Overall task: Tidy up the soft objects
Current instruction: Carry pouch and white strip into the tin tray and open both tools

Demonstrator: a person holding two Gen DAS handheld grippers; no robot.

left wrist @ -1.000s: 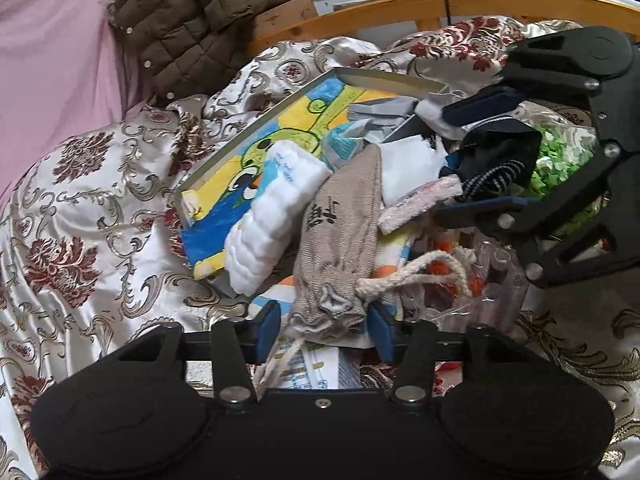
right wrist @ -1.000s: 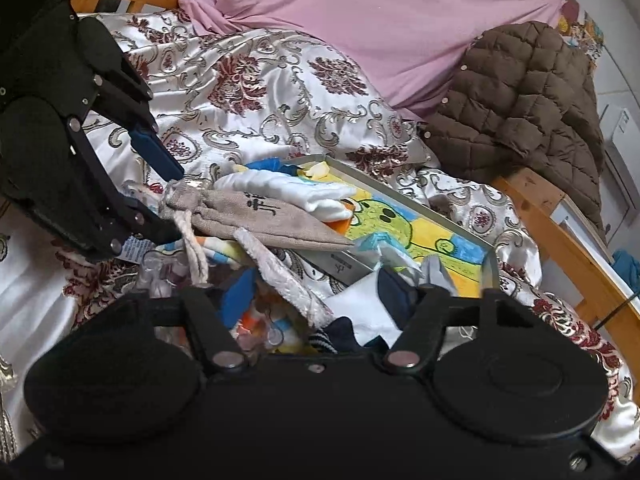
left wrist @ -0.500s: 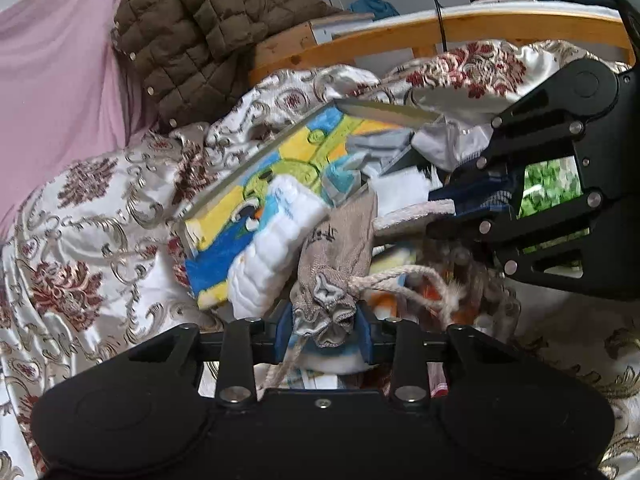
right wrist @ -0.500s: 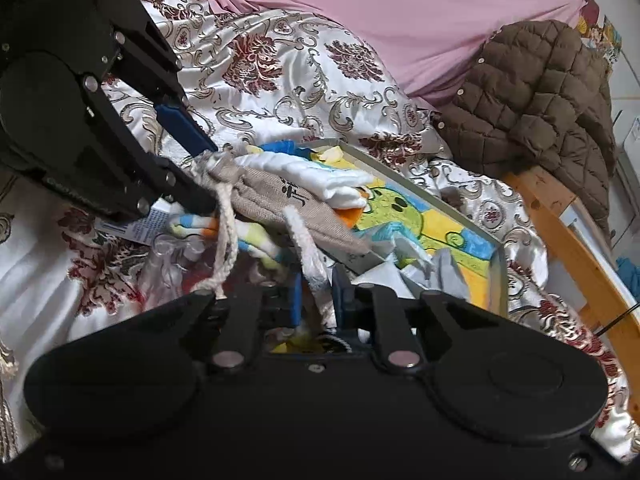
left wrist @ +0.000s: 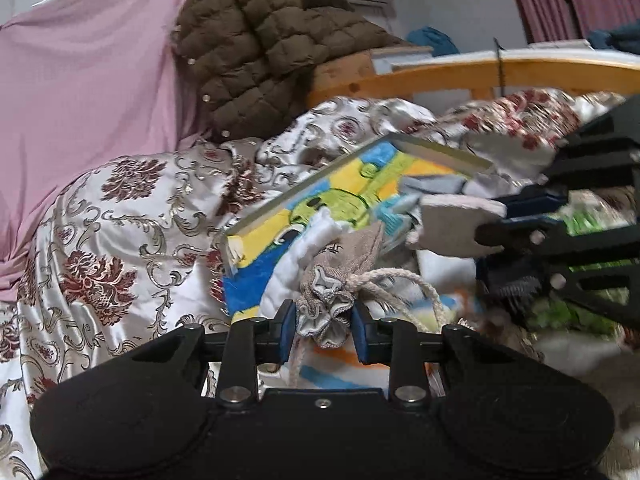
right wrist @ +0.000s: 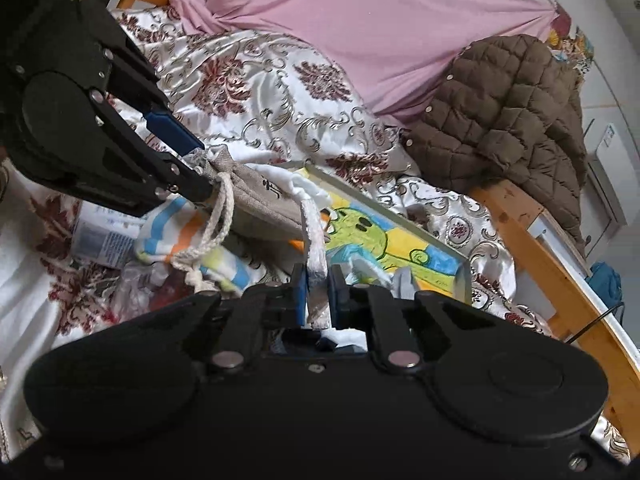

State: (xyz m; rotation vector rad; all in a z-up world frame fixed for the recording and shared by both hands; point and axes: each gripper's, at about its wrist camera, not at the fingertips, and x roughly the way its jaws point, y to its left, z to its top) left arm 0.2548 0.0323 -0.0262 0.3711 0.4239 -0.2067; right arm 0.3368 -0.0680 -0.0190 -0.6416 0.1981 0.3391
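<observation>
— Jaws?
— Left gripper (left wrist: 324, 330) has just closed on the pouch (left wrist: 344, 264) mouth; it runs toward one o'clock. Right gripper (right wrist: 318, 284) clamps the white strip (right wrist: 314, 236), upright at twelve.

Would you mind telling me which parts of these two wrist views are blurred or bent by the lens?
Left wrist view: the right gripper and the clutter at the right edge are motion-smeared, while the drawstring pouch is sharp. Right wrist view: mostly crisp; the fisheye bows the wooden bed rail and curves the frame edges.
</observation>
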